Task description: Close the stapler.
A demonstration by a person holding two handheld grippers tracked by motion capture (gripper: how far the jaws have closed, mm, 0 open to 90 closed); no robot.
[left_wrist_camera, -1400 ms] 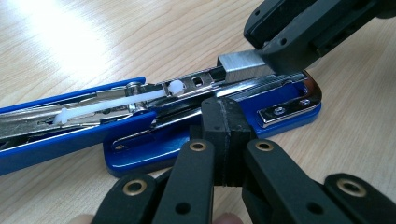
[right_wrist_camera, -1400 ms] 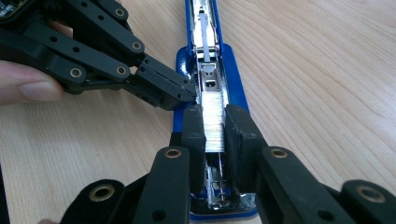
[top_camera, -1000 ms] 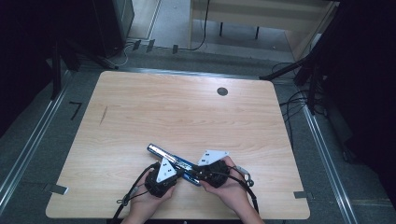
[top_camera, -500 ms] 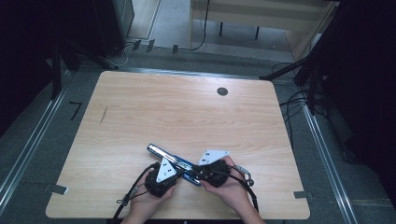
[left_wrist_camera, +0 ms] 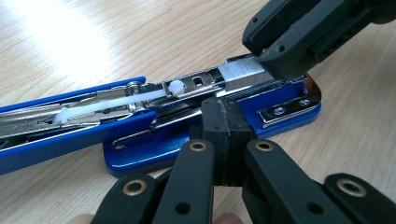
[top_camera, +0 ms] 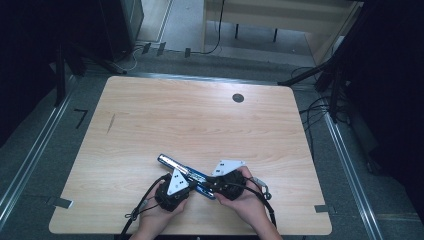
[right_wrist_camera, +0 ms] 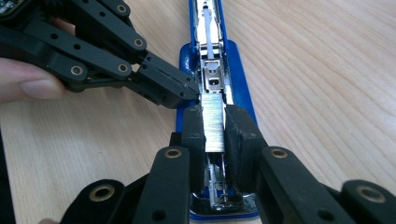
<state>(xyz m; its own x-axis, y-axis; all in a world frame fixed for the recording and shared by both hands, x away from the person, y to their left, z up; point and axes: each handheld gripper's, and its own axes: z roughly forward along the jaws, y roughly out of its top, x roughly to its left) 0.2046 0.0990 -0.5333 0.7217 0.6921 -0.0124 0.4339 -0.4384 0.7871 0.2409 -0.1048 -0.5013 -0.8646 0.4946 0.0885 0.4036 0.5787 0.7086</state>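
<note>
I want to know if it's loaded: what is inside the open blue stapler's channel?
A strip of staples lies in the stapler channel, gripped by the right claw. Its pads cover the strip's sides.

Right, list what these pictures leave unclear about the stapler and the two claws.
- Stapler, high view: its near end is covered by both hands.
- Staple strip, right claw view: its lower end is hidden between the right claw jaws.
- Left claw, left claw view: shut; contact with the stapler is unclear.

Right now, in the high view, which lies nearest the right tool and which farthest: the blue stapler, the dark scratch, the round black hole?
1. Blue stapler, right at the right tool.
2. Round black hole, far edge of the table.
3. Dark scratch, far left.
</note>
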